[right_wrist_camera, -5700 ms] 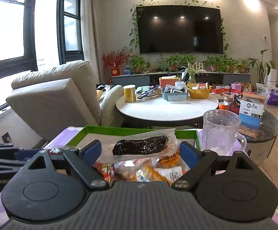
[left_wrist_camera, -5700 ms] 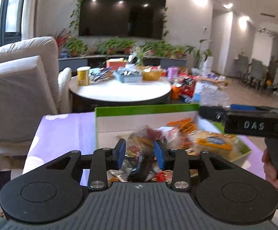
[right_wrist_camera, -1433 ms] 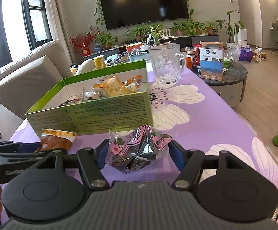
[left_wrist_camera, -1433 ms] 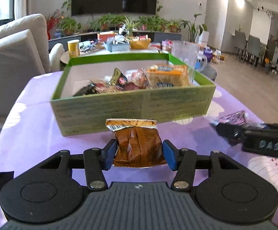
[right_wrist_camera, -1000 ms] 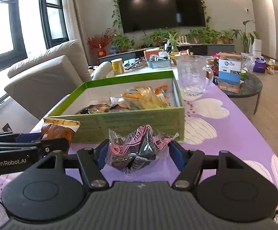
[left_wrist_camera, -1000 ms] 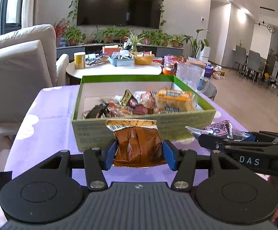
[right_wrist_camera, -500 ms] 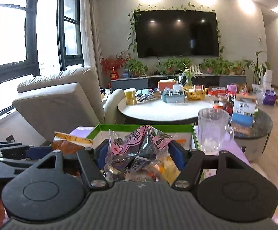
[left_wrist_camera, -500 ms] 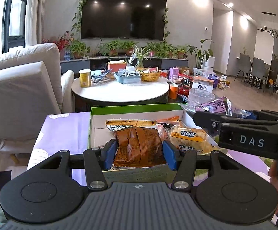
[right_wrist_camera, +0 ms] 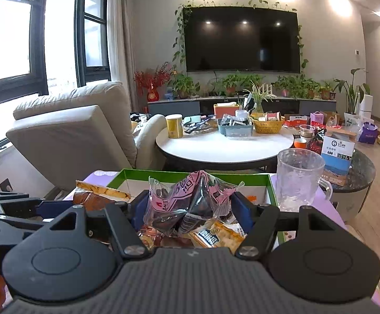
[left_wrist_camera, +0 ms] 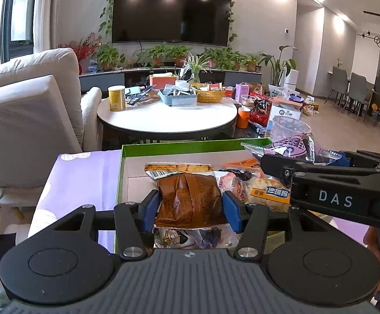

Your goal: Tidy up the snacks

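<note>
Brown snack packet (left_wrist_camera: 190, 198) clamped in left gripper (left_wrist_camera: 191, 206) jaws; pink-black packet (right_wrist_camera: 190, 201) clamped in right gripper (right_wrist_camera: 190, 209); both over green box (left_wrist_camera: 163, 146).

The left wrist view looks forward along the left tool (left_wrist_camera: 191, 206) from just behind its fingers, low and close over the green box (left_wrist_camera: 190, 145) on the worktop (left_wrist_camera: 82, 172). The right wrist view does likewise behind the right tool (right_wrist_camera: 190, 210), set close beside it. Both face the television (left_wrist_camera: 170, 11) in the upper centre of the frame. They share the box, the round table (right_wrist_camera: 223, 146), and each other's tool at a lower side edge.
</note>
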{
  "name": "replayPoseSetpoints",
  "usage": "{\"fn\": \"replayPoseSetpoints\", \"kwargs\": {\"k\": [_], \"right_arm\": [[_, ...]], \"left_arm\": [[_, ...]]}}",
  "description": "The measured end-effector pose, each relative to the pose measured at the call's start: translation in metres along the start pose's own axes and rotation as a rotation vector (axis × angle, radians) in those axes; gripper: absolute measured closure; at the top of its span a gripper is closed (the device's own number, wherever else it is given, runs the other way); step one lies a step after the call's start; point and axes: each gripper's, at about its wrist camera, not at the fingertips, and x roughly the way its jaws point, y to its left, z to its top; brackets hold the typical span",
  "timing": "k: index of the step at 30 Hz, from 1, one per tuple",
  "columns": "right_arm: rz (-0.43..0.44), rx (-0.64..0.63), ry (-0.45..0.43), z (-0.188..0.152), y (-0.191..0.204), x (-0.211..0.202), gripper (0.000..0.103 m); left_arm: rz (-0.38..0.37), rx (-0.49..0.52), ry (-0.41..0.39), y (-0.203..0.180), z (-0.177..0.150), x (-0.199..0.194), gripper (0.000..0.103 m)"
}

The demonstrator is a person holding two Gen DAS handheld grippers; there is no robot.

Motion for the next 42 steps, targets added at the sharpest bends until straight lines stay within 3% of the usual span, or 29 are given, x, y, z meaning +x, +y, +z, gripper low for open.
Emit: {"fn": "replayPoseSetpoints", "kwargs": {"k": [13,21,34,42], "right_arm": [[-0.015,0.049,0.037,0.001,-0.006,0.041,0.035],[-0.052,0.072,0.021,-0.007,-0.009,0.04,0.035],[-0.07,0.114,0.028,-0.013,-0.011,0.017,0.035],[-0.066,0.121,0.017,-0.016,-0.007,-0.012,0.035]], "left_arm": [[0.014,-0.016,0.033,0.01,-0.002,0.04,0.053],[0.027,0.018,0.024,0.006,-0.009,0.043,0.048],[0.03,0.028,-0.007,0.006,-0.012,0.018,0.047],[0.035,0.019,-0.05,0.0,-0.02,-0.021,0.047]]}}
